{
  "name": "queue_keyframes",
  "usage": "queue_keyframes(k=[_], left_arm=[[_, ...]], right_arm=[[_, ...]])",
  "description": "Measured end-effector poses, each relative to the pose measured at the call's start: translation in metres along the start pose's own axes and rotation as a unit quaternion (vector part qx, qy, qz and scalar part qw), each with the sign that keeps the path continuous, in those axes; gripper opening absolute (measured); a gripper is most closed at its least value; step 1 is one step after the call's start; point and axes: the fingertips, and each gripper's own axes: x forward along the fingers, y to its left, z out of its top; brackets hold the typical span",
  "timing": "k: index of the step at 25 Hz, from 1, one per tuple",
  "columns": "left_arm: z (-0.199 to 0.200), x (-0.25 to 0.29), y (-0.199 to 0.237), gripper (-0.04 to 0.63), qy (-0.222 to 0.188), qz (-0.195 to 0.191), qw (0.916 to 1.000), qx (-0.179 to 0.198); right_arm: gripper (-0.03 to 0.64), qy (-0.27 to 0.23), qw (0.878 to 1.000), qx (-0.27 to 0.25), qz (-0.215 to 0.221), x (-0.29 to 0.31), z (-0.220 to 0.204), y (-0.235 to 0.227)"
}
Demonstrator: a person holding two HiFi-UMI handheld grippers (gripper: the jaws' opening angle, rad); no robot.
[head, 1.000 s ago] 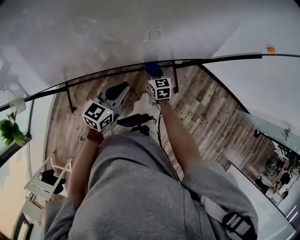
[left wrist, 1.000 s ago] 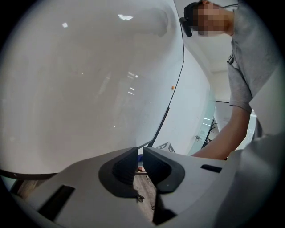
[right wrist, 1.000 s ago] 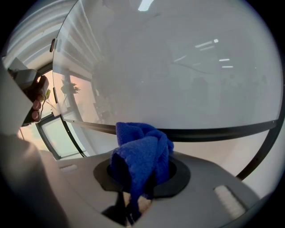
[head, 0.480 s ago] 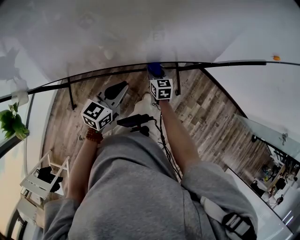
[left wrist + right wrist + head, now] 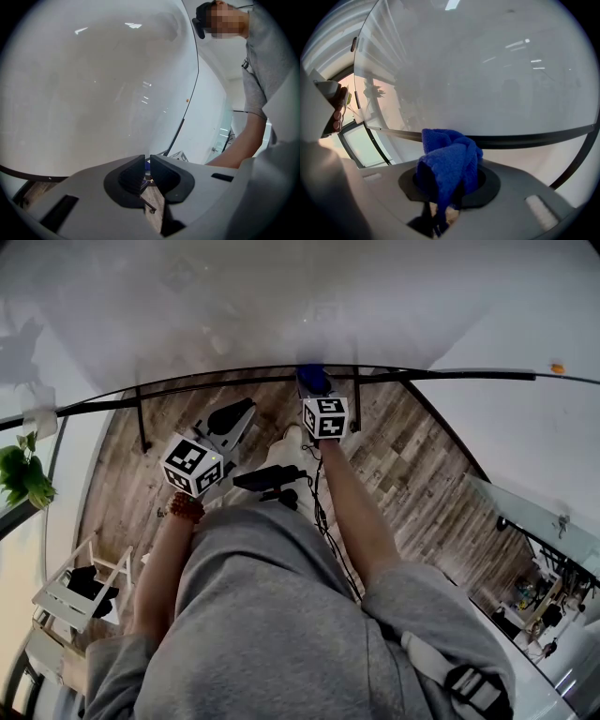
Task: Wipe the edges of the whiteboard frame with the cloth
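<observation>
The whiteboard (image 5: 281,306) fills the top of the head view, and its black lower frame (image 5: 216,382) curves across below it. My right gripper (image 5: 314,388) is shut on a bunched blue cloth (image 5: 312,379), which is pressed against that lower frame. In the right gripper view the cloth (image 5: 450,159) bulges out of the jaws just under the frame bar (image 5: 525,139). My left gripper (image 5: 242,416) hangs lower left of the frame, away from it. In its own view the left gripper (image 5: 147,165) is shut with nothing held, facing the board (image 5: 93,84) and its side frame (image 5: 196,70).
Black stand legs (image 5: 141,427) drop from the frame to the wooden floor (image 5: 412,465). A potted plant (image 5: 23,479) and a white rack (image 5: 84,587) stand at the left. A glass partition (image 5: 534,512) runs along the right. A black object (image 5: 267,481) lies on the floor by my feet.
The right gripper with the cloth has edged slightly rightward along the lower frame. The left gripper has barely moved.
</observation>
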Motion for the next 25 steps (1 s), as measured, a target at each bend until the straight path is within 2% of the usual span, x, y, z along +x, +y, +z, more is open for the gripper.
queue_keyframes(k=[13, 25], left_arm=[[0.005, -0.005, 0.008, 0.041, -0.006, 0.006, 1.0, -0.001], [0.005, -0.016, 0.021, 0.041, -0.006, 0.011, 0.9999, -0.003]], right_arm=[[0.117, 0.006, 1.0, 0.001, 0.012, 0.008, 0.0, 0.012], [0.114, 0.007, 1.0, 0.018, 0.004, 0.019, 0.002, 0.015]])
